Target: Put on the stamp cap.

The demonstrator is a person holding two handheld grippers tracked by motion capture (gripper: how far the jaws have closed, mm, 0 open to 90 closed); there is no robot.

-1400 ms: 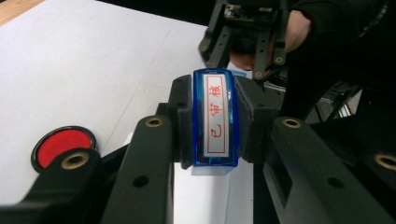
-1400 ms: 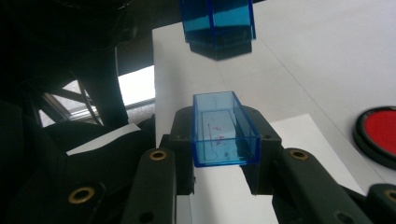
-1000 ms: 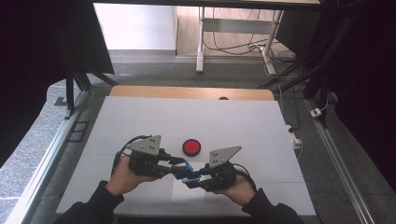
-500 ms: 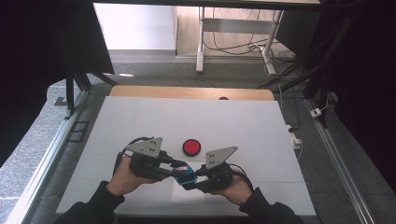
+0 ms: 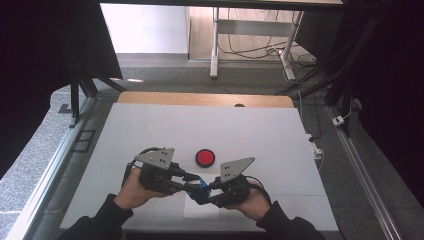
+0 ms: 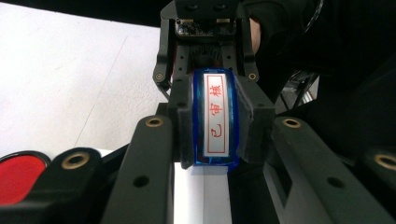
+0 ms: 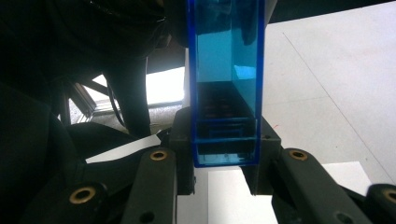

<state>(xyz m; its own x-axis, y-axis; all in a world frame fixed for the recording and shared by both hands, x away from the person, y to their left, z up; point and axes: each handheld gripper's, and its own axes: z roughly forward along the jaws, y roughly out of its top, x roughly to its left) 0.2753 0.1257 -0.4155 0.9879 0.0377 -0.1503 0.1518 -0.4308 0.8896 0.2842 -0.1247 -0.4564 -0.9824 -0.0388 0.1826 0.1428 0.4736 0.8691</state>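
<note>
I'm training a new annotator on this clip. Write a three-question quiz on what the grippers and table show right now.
1. True or false: both the left gripper and the right gripper are shut on the blue stamp.
2. What colour are the characters on the stamp's white label?
3. The red round pad lies: A) between the jaws, B) on the white table beyond the grippers, C) on the floor.

Key: 1 true; 2 red; 3 B.

A white table (image 5: 150, 130) carries a red round pad (image 5: 205, 157) and a white paper sheet (image 5: 200, 210).
</note>
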